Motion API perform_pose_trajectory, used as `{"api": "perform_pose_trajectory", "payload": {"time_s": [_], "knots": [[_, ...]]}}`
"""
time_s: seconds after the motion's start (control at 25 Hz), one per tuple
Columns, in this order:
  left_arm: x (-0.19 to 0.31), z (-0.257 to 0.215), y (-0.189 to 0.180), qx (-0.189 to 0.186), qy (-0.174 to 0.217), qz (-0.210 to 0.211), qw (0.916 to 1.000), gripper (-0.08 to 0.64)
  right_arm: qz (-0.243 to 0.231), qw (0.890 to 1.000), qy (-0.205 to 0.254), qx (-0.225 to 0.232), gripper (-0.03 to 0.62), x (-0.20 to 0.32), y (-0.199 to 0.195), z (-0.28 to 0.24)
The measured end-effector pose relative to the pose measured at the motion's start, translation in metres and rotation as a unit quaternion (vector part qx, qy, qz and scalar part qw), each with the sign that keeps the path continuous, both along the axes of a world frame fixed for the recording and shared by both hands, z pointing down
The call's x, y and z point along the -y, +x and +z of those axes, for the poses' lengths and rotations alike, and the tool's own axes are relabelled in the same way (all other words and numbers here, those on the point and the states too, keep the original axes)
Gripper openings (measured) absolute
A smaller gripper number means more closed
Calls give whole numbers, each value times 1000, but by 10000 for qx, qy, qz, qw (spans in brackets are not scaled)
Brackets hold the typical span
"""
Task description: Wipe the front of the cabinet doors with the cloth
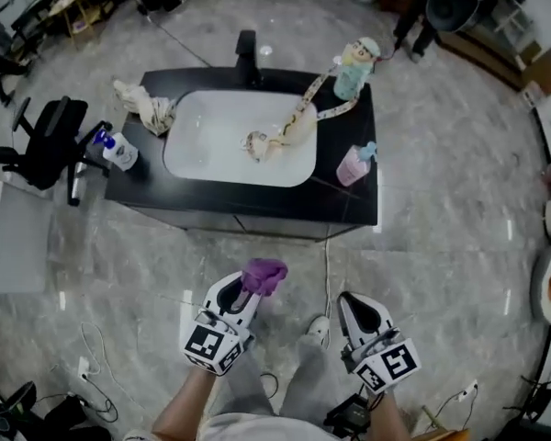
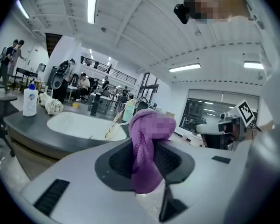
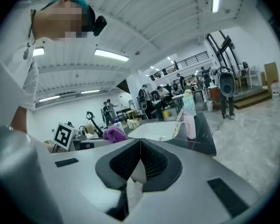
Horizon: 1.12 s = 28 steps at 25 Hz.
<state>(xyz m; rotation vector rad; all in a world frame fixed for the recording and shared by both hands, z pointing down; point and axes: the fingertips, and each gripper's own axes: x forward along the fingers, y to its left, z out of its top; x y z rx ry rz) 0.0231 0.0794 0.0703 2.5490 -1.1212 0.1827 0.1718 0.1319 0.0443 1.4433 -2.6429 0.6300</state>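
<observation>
Cloth (image 2: 147, 148) is purple, and it is stuck between the jaws of the left gripper (image 1: 246, 290). The jaws pinch it tight. One end of the cloth bunches up past the tips. The rest runs down between the two jaws.

The right gripper (image 1: 353, 305) is just beside the left one, on its right side. Its jaws are pressed together and nothing is in them. Both grippers are held low over the grey floor (image 1: 441, 246).

Ahead of both grippers stands the black cabinet (image 1: 347, 202). It is apart from them, and the cloth is not touching it. A white sink (image 1: 197, 150) is set in the top of the cabinet.

Ahead of the right gripper, a pink bottle (image 1: 354, 166) stands on the cabinet top. Ahead and to the left of the left gripper are a spray bottle (image 1: 119, 150) and a white rag (image 1: 147, 108). A black tap (image 1: 247, 58) stands at the far side of the sink, farthest from the grippers.
</observation>
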Motion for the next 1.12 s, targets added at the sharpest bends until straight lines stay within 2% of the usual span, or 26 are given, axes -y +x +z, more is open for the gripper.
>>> {"api": "perform_pose_trajectory", "payload": {"time_s": [0.12, 0.24, 0.4, 0.6, 0.68, 0.76, 0.88, 1.04, 1.12], "knots": [[-8, -53, 12, -258, 209, 142, 9993, 107, -82, 9995, 223, -208, 28, -19, -6, -42], [-20, -107, 27, -550, 442, 130, 9974, 107, -112, 9980, 458, -414, 28, -38, 6, -77], [-62, -153, 41, -349, 872, 129, 9955, 107, -127, 9969, 660, -406, 28, -73, 32, -110], [-83, -180, 34, -303, 958, 13, 9949, 107, -104, 9961, 877, 63, 28, -79, 45, -152], [-85, -202, 23, -143, 1158, -28, 9932, 107, -188, 9945, 1005, 233, 28, -74, 38, -180], [-91, -234, 9, -132, 1352, -98, 9907, 107, -274, 9921, 1209, 204, 28, -73, 24, -215], [-100, -274, -1, -299, 1612, -171, 9863, 107, -432, 9879, 1485, 106, 28, -73, 6, -252], [-112, -304, -7, -504, 1899, -318, 9800, 107, -825, 9807, 1707, 475, 28, -79, -19, -284], [-114, -315, -12, -706, 1911, -429, 9781, 107, -994, 9765, 1845, 500, 28, -81, -31, -295]]}}
